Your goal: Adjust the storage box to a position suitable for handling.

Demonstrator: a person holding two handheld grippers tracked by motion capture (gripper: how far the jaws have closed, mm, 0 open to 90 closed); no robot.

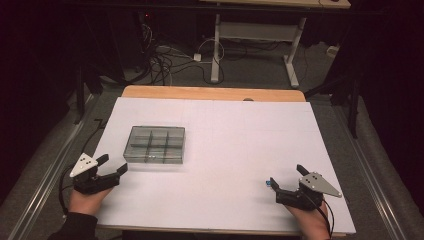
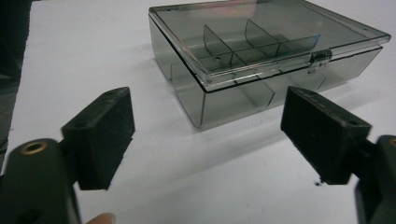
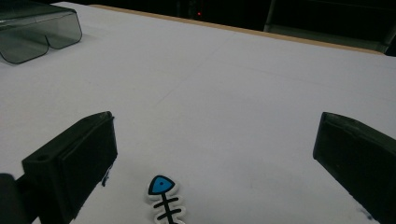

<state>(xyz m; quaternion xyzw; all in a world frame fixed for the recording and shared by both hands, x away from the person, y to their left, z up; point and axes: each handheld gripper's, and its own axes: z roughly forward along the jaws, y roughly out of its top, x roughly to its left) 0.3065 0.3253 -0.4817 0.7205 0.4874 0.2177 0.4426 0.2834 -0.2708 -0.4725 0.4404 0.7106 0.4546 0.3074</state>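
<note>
From the high view, the smoky clear compartment box [image 1: 154, 144] sits on the left half of the white worktop [image 1: 235, 150], lid down, its long axis running left to right across the surface. The left hand-held gripper [image 1: 114, 166] sits just off the box's near left corner, jaws apart with nothing between them. Over on the right, the right hand-held gripper [image 1: 286, 176] rests near the front edge, well apart from the box, jaws spread too.

The left gripper view looks straight at the box [image 2: 261, 60], corner-on, with its small latch [image 2: 320, 57] on the front long side toward the right jaw. The lid looks closed and the dividers show through it. This reads as the approach step: the next move probably calls for lining up on that latch or the lid edge.

In the right gripper view, the open jaws frame a small blue fish-bone sticker [image 3: 164, 200] lying flat on the worktop, head pointing away from the camera and spine trailing back. A corner of the box [image 3: 37, 28] sits far off at upper left.
</note>
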